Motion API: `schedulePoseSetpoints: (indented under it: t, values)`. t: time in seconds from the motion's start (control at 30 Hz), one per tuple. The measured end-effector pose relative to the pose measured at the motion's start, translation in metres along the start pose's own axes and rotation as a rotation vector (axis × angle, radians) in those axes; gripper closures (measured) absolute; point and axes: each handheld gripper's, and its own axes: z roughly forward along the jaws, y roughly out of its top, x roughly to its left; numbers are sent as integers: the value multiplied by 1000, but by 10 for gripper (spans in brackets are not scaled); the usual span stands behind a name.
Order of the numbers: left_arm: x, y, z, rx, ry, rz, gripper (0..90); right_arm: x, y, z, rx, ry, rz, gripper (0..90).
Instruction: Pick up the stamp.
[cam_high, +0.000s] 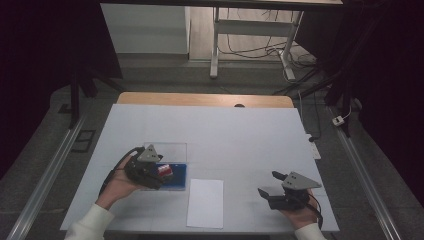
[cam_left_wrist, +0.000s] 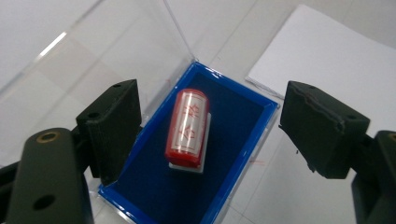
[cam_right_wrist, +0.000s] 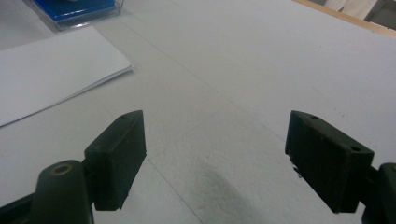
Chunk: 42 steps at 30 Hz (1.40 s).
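A red cylindrical stamp (cam_left_wrist: 187, 128) with a white label lies on its side in a blue-lined box (cam_left_wrist: 233, 140), whose clear lid (cam_left_wrist: 107, 51) is swung open. My left gripper (cam_left_wrist: 210, 128) hovers just above the box, open, with the stamp between its jaws but untouched. From above, the left gripper (cam_high: 150, 170) covers the box (cam_high: 177, 177), and the stamp (cam_high: 165, 171) peeks out beside it. My right gripper (cam_high: 272, 184) rests open near the front right of the table, with nothing between its jaws (cam_right_wrist: 212, 158).
A white sheet of paper (cam_high: 205, 202) lies on the table right of the box; it is also in the right gripper view (cam_right_wrist: 51, 70). The white table cover (cam_high: 225, 130) stretches back to a wooden edge (cam_high: 205, 99).
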Motion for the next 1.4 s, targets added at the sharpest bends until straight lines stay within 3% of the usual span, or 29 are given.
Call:
schedulePoseSetpoints:
  t: [0.27,0.9,1.4]
  values:
    - [-4,-2,9,44,-1,22,243,-1,-1,-1,-1,-7,5,200]
    - [-1,-8,9,49,-6,22,444,0,0,1,7,-4,0,202]
    - [4,-10,17,47,60,6,613,1,-1,1,12,-9,-2,204]
